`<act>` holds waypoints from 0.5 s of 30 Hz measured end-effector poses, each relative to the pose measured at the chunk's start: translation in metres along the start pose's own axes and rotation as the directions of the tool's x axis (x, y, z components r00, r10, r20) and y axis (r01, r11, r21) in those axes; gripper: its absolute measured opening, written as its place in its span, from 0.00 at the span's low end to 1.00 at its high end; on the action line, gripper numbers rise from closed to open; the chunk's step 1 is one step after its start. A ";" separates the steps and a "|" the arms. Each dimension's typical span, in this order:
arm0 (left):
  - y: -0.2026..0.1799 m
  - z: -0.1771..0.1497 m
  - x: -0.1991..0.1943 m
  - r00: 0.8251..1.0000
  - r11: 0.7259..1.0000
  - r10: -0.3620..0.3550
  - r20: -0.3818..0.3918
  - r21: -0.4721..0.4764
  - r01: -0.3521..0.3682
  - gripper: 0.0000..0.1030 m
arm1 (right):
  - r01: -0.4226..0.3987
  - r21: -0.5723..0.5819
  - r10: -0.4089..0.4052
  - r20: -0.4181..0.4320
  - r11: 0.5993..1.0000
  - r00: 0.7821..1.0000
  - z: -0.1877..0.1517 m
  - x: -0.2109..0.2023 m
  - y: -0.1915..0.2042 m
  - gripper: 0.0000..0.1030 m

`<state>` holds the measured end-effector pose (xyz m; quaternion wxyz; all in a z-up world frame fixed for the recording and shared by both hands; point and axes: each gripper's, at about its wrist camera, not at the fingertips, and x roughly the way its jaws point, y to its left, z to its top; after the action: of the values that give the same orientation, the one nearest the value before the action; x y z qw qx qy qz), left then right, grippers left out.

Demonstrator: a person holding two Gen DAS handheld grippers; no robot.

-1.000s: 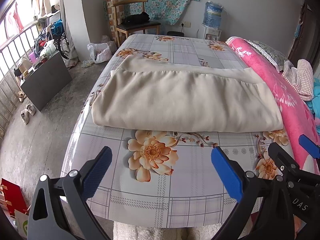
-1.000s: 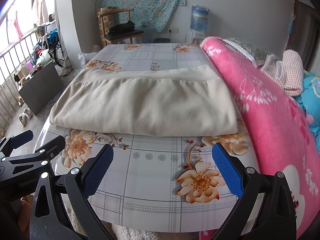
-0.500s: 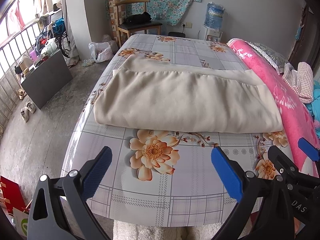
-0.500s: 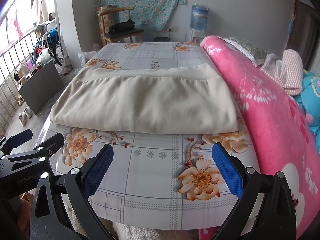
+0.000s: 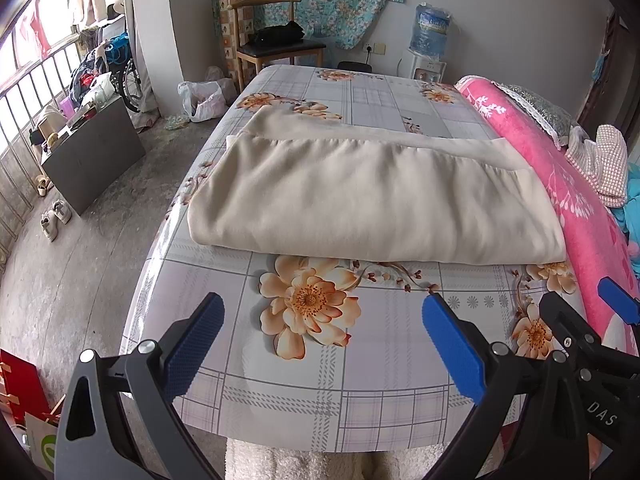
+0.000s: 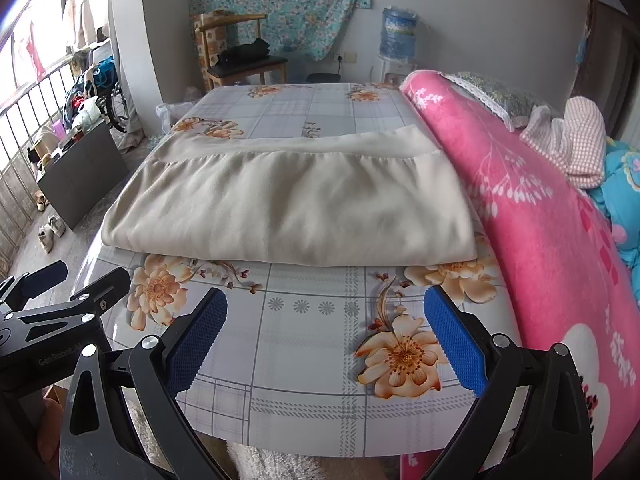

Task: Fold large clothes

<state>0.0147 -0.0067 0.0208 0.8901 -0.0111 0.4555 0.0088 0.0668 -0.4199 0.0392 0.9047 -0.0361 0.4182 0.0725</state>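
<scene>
A large beige garment (image 5: 372,196) lies folded into a wide rectangle across the flowered bed sheet (image 5: 360,344); it also shows in the right wrist view (image 6: 288,208). My left gripper (image 5: 322,344) is open and empty, held over the near edge of the bed, short of the garment's near fold. My right gripper (image 6: 326,340) is open and empty, beside it to the right. Each gripper shows at the edge of the other's view.
A rolled pink blanket (image 6: 540,216) lies along the right side of the bed, with a checked cloth (image 6: 576,140) on it. A wooden chair (image 5: 276,48) and a water dispenser (image 5: 430,40) stand at the far wall. A dark cabinet (image 5: 92,152) stands at the left.
Both grippers have drawn back slightly and risen a little; the garment has not moved. Both stay open.
</scene>
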 end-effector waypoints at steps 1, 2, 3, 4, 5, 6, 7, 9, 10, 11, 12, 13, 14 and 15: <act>-0.001 -0.001 0.000 1.000 1.000 0.001 -0.002 0.001 -0.001 0.95 | 0.000 0.001 0.000 0.000 1.000 1.000 0.000 -0.001 0.000 0.92; -0.001 -0.001 0.001 1.000 1.000 0.001 -0.003 0.002 -0.001 0.95 | 0.001 0.003 -0.001 0.000 1.000 1.000 -0.001 -0.001 0.000 0.92; -0.002 -0.001 0.001 1.000 1.000 0.002 -0.005 0.003 -0.002 0.95 | 0.000 0.006 0.000 0.000 1.000 1.000 -0.001 -0.001 -0.001 0.92; -0.003 -0.002 0.002 1.000 1.000 0.003 -0.007 0.004 -0.003 0.95 | -0.001 0.009 0.001 -0.001 1.000 1.000 -0.001 -0.001 -0.002 0.92; -0.003 -0.002 0.003 1.000 1.000 0.004 -0.008 0.005 -0.004 0.95 | -0.002 0.011 0.002 -0.003 1.000 1.000 -0.001 0.000 -0.002 0.92; -0.004 -0.002 0.002 1.000 1.000 0.005 -0.009 0.006 -0.005 0.95 | -0.002 0.013 0.002 -0.004 1.000 1.000 -0.001 0.000 -0.002 0.92; -0.004 -0.002 0.003 1.000 1.000 0.006 -0.008 0.006 -0.006 0.95 | -0.004 0.014 0.004 -0.006 1.000 1.000 -0.001 0.001 -0.003 0.92; -0.004 -0.002 0.003 1.000 1.000 0.005 -0.008 0.004 -0.005 0.95 | -0.005 0.013 0.005 -0.008 1.000 1.000 0.000 0.002 -0.004 0.92; -0.003 -0.002 0.003 1.000 1.000 0.004 -0.009 0.004 -0.004 0.95 | -0.005 0.012 0.005 -0.009 1.000 1.000 -0.001 0.002 -0.004 0.92; -0.004 -0.002 0.003 1.000 1.000 0.005 -0.009 0.004 -0.005 0.95 | -0.005 0.012 0.005 -0.010 1.000 1.000 0.000 0.003 -0.004 0.92; -0.003 -0.002 0.003 1.000 1.000 0.005 -0.009 0.004 -0.005 0.95 | -0.004 0.012 0.005 -0.010 1.000 1.000 0.000 0.003 -0.004 0.92; -0.004 -0.002 0.003 1.000 1.000 0.004 -0.009 0.005 -0.004 0.95 | -0.005 0.012 0.005 -0.010 1.000 1.000 0.000 0.004 -0.004 0.92; -0.003 -0.001 0.003 1.000 1.000 0.004 -0.009 0.005 -0.004 0.95 | -0.006 0.013 0.006 -0.010 1.000 1.000 0.000 0.004 -0.004 0.92; -0.004 -0.002 0.002 1.000 1.000 0.004 -0.009 0.005 -0.004 0.95 | -0.006 0.014 0.006 -0.010 1.000 1.000 0.000 0.004 -0.004 0.92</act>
<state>0.0148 -0.0105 0.0178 0.8881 -0.0082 0.4596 0.0092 0.0700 -0.4237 0.0365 0.9025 -0.0291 0.4235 0.0722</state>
